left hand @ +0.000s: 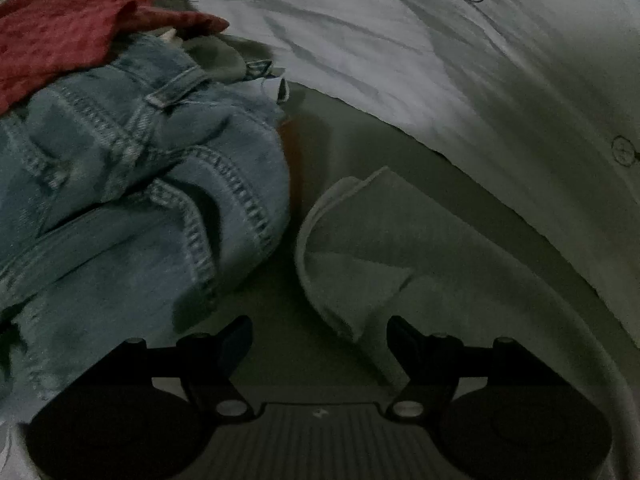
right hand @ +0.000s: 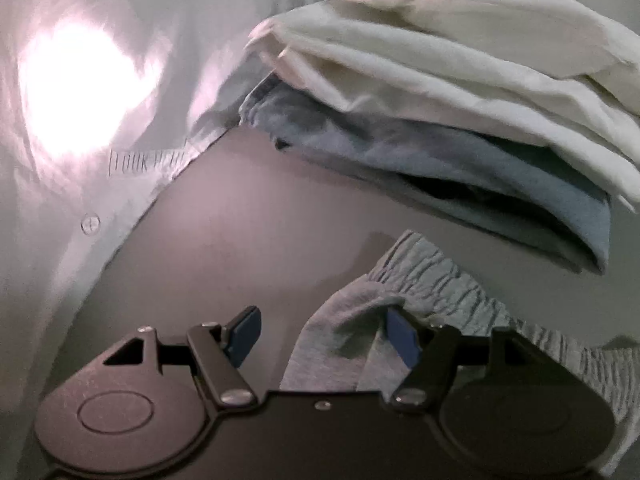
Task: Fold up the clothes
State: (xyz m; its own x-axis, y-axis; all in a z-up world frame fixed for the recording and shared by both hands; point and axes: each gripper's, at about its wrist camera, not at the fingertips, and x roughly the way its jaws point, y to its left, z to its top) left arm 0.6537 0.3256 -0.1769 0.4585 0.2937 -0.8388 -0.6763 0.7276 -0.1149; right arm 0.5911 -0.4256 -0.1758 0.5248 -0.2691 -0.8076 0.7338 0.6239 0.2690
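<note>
In the left wrist view my left gripper (left hand: pixel 320 338) stands open low over a grey-green garment (left hand: pixel 384 248), whose folded hemmed corner lies between and just ahead of the fingers. In the right wrist view my right gripper (right hand: pixel 322 334) is open too. A grey knit garment with an elastic waistband (right hand: pixel 432 280) lies between its jaws and against the right blue pad (right hand: pixel 402 338). The left blue pad (right hand: pixel 246 334) hangs over bare table.
Crumpled blue jeans (left hand: pixel 132 184) and a red cloth (left hand: pixel 60 36) lie at the left. A white paper sheet (left hand: pixel 400 48) with circled marks covers the far table (right hand: pixel 240 224). Stacked cream fabric (right hand: pixel 460 56) sits on folded denim (right hand: pixel 480 176) at the right.
</note>
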